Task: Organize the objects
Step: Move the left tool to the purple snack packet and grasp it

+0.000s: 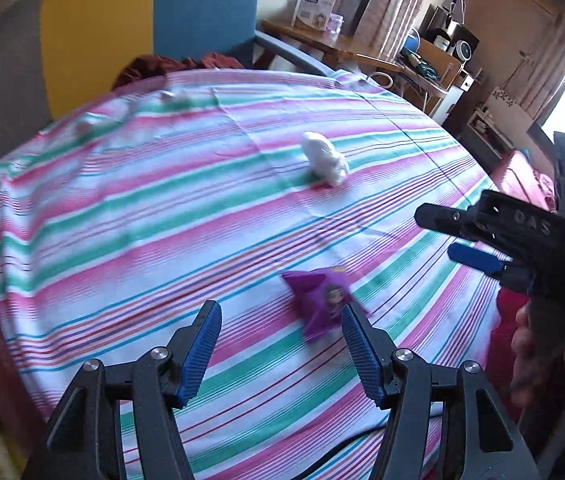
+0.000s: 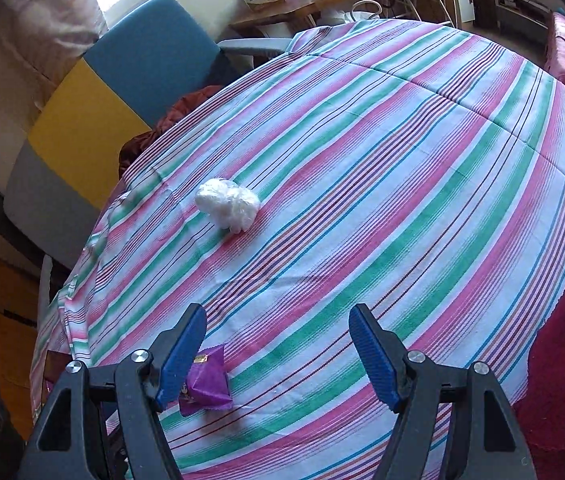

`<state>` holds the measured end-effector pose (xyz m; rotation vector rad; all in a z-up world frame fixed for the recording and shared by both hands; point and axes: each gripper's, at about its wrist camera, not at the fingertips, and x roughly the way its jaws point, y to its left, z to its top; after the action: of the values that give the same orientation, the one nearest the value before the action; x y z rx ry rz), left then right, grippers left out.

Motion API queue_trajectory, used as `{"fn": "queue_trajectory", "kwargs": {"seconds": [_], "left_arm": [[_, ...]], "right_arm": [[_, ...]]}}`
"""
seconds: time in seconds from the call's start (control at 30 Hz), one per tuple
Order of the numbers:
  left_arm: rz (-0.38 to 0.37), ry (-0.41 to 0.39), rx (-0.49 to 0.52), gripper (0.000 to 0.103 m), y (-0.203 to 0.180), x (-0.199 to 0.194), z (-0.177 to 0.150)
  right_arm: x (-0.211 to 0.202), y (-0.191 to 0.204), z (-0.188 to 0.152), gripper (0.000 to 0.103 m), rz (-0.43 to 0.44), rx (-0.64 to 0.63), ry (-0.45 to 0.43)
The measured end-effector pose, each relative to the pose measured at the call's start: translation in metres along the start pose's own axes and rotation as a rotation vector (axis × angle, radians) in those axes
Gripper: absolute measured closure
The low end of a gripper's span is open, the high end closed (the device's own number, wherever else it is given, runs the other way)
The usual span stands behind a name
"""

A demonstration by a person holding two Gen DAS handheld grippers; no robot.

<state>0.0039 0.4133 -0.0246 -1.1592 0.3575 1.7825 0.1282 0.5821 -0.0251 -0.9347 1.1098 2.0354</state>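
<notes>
Cloth: striped cotton tablecloth (image 2: 362, 168), pink, green and white bands, finely ribbed, creased along fold lines; draped over a rounded table
Packet: purple packet (image 1: 320, 304), glossy foil, crimped edges, small printed figure; flat on the cloth
Bag: white plastic bag (image 2: 228, 204), crumpled into a lump, thin and shiny; well apart from the packet, further up the cloth
Left view only: right gripper (image 1: 448, 236) at the right edge, black body, blue pad; hand (image 1: 530, 356) below it
Right view only: bag sharp and close; packet partly hidden behind the left finger
Left gripper (image 1: 278, 344): jaws apart, empty; packet just ahead, by the right fingertip
Right gripper: jaws apart, empty; packet outside the gap, beside the left finger
</notes>
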Motion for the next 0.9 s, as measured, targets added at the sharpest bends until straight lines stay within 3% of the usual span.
{"fn": "queue_trajectory", "kwargs": {"seconds": [0.23, 0.3, 0.33, 0.37, 0.7, 0.9], "left_arm": [[-0.006, 0.083, -0.006, 0.041, -0.014, 0.049, 0.013], [-0.002, 0.098, -0.001, 0.052, -0.016, 0.058, 0.013], [0.002, 0.108, 0.007, 0.066, -0.017, 0.062, 0.012], [0.006, 0.103, 0.011, 0.067, -0.017, 0.062, 0.01], [0.094, 0.032, 0.002, 0.071, 0.025, 0.02, -0.027], [0.107, -0.006, -0.003, 0.071, 0.039, -0.01, -0.052]], "right_arm": [[0.002, -0.003, 0.001, 0.028, 0.024, 0.014, 0.018], [0.003, -0.003, 0.001, 0.028, 0.028, 0.015, 0.023], [0.003, -0.003, 0.001, 0.028, 0.03, 0.016, 0.024], [0.002, -0.003, 0.0, 0.028, 0.029, 0.014, 0.024], [0.01, 0.009, -0.005, 0.028, 0.027, -0.036, 0.085], [0.018, 0.045, 0.007, 0.028, -0.007, -0.19, 0.123]]}}
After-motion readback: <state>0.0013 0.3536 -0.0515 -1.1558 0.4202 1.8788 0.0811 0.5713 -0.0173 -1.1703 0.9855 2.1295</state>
